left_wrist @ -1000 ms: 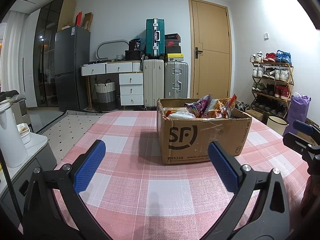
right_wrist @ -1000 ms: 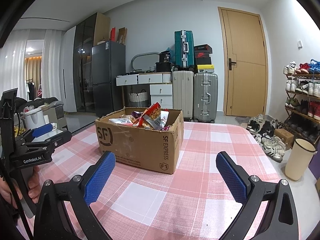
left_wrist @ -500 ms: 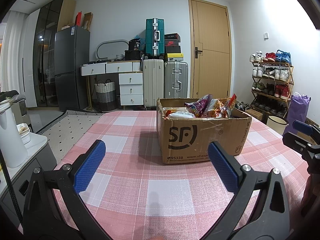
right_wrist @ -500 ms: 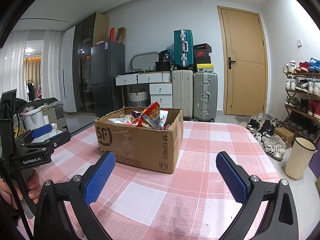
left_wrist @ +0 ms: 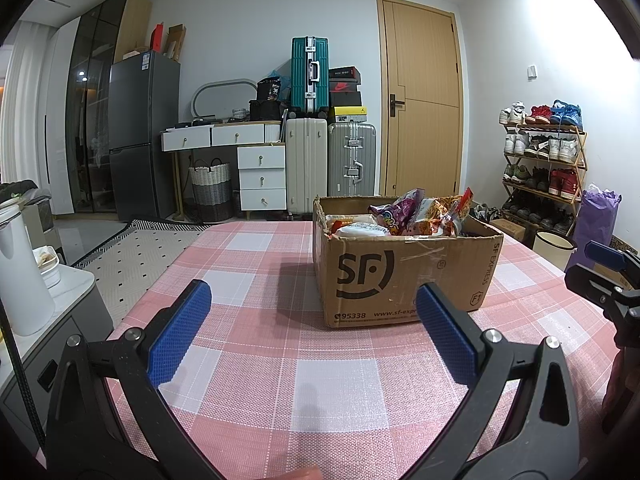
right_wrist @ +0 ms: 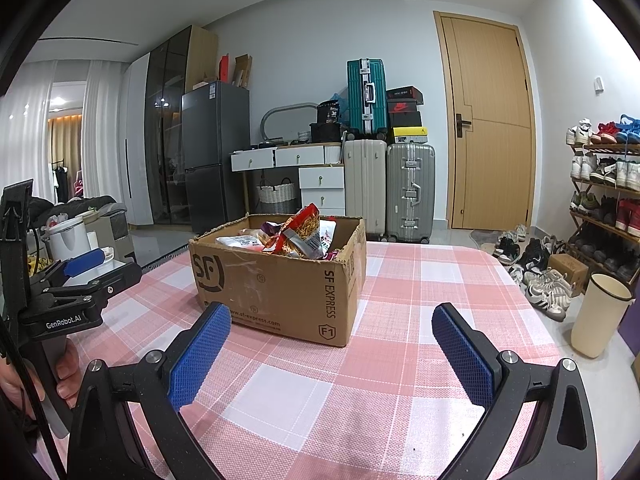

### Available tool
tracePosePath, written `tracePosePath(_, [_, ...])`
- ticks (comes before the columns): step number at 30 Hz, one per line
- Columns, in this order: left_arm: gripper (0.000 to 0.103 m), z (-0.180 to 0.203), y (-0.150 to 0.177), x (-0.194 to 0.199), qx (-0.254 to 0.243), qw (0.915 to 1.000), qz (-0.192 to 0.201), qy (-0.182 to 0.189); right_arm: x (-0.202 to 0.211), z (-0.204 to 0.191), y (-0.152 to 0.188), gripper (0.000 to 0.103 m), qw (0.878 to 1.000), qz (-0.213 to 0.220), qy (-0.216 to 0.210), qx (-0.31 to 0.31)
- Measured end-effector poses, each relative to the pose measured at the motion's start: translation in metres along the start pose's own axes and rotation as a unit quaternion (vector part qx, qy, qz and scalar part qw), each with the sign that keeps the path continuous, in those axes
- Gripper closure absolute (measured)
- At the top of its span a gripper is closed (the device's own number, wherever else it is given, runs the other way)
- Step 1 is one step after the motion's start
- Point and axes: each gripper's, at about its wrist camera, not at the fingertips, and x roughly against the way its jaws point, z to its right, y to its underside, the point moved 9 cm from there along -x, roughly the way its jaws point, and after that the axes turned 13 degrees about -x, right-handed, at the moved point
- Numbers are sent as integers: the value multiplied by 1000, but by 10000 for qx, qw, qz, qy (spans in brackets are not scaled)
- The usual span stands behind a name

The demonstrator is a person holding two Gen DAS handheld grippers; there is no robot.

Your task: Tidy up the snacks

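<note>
The checked bench [left_wrist: 336, 384] fills the lower frame and carries a cardboard box [left_wrist: 400, 276] right of centre. Snack packets [left_wrist: 416, 216], the task's things, stand heaped inside, rising past its rim. Left claw [left_wrist: 312, 332] and right claw [right_wrist: 330, 346] hover low, both spread and empty, aimed boxward, presumably ready to reach.

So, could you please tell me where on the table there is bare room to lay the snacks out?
The checked tablecloth is bare between both open grippers and the cardboard box, and also left of the box and to its right toward the shoe rack. Only the box itself is crowded, heaped with snack bags.
</note>
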Motion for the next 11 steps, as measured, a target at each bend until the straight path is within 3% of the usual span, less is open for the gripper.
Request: tracePosePath(11, [1,3,4,-4,-34,10000,12,50,0,0,0,1,10000,-7,0,-5])
